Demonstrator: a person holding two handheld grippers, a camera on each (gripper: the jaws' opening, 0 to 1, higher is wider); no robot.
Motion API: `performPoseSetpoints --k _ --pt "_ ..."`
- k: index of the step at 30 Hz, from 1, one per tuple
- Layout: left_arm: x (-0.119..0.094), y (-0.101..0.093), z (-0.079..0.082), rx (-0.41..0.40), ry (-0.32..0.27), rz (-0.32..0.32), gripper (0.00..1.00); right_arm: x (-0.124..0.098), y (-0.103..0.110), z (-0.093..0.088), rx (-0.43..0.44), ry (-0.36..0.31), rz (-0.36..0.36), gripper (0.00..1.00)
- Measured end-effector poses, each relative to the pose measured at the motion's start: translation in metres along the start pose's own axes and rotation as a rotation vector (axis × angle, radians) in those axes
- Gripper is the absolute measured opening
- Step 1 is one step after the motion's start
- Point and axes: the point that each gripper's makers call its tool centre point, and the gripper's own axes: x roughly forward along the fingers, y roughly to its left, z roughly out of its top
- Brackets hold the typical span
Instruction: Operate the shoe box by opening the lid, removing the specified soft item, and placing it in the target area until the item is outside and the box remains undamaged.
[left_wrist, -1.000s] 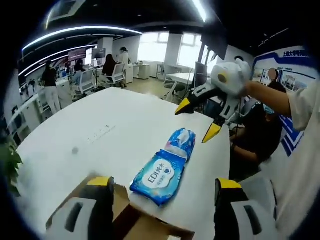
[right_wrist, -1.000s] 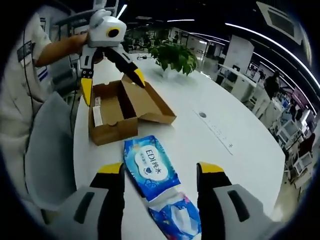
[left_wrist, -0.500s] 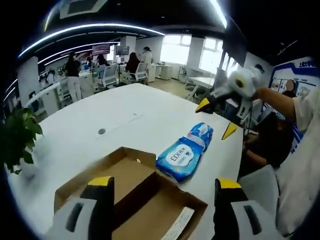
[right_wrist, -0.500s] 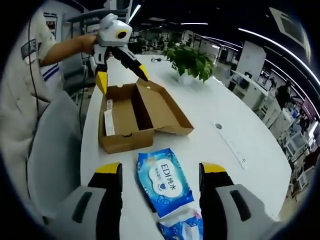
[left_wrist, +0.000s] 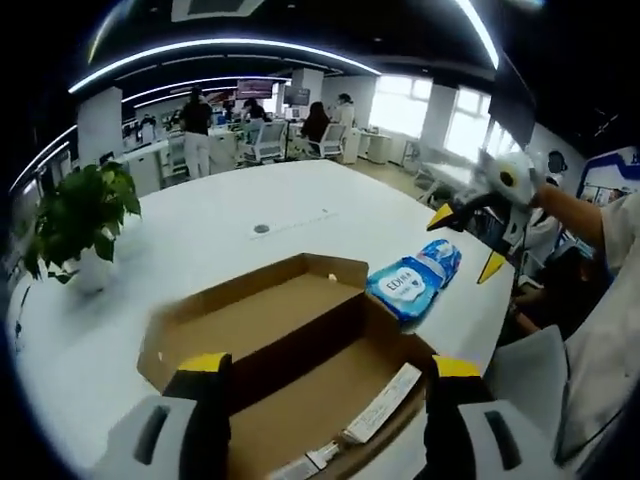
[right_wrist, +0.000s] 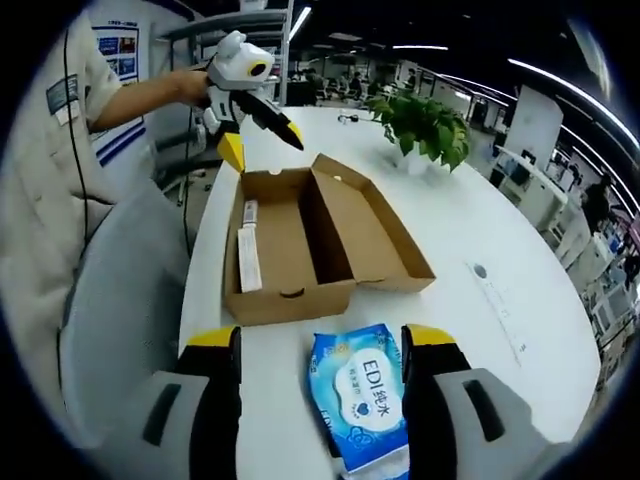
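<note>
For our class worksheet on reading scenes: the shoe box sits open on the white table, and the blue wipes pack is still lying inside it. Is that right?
Not quite. The shoe box is open on the white table, but the blue wipes pack lies outside it, on the table beside the box. The right gripper view shows this.

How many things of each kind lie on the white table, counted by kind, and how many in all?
Open brown cardboard shoe box: 1
Blue plastic wet-wipe pack: 1
Green potted plant: 1
White paper strip inside the box: 1
Total: 4
</note>
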Motion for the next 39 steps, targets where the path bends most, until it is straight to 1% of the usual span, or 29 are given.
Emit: performPoseSetpoints --k 3,4,9,10,12,15,18,22,25,29,31,36,39 --pt "-0.005 0.012 -0.012 -0.007 0.016 0.038 0.81 0.008 0.004 0.002 -0.011 0.003 0.013 0.61" --pt "-0.007 0.016 -0.017 -0.016 0.023 0.048 0.8 0.011 0.005 0.003 -0.018 0.005 0.016 0.6" --pt "-0.017 0.032 -0.034 -0.071 0.026 0.088 0.79 0.025 0.007 0.008 -0.03 0.008 0.028 0.58" --pt "-0.019 0.036 -0.039 -0.083 0.031 0.105 0.78 0.028 0.008 0.008 -0.03 0.008 0.033 0.58" --pt "-0.022 0.043 -0.045 -0.1 0.032 0.124 0.77 0.034 0.011 0.01 -0.031 0.008 0.045 0.57" --pt "-0.025 0.047 -0.05 -0.117 0.034 0.136 0.75 0.04 0.015 0.01 -0.037 0.015 0.062 0.57" --pt "-0.031 0.058 -0.062 -0.135 0.046 0.17 0.73 0.052 0.023 0.011 -0.048 0.022 0.093 0.56" --pt "-0.035 0.066 -0.074 -0.181 0.056 0.192 0.66 0.066 0.031 0.013 -0.066 0.034 0.118 0.55" --pt "-0.036 0.071 -0.084 -0.194 0.074 0.21 0.64 0.073 0.035 0.014 -0.078 0.038 0.136 0.54" --pt "-0.037 0.075 -0.094 -0.234 0.085 0.225 0.58 0.084 0.039 0.013 -0.072 0.061 0.156 0.5" --pt "-0.036 0.078 -0.099 -0.269 0.082 0.233 0.54 0.088 0.04 0.013 -0.077 0.064 0.159 0.51" --pt "-0.036 0.082 -0.113 -0.3 0.107 0.257 0.46 0.1 0.045 0.011 -0.086 0.084 0.179 0.5" --pt "-0.037 0.087 -0.118 -0.322 0.106 0.277 0.42 0.105 0.047 0.01 -0.083 0.089 0.192 0.49"
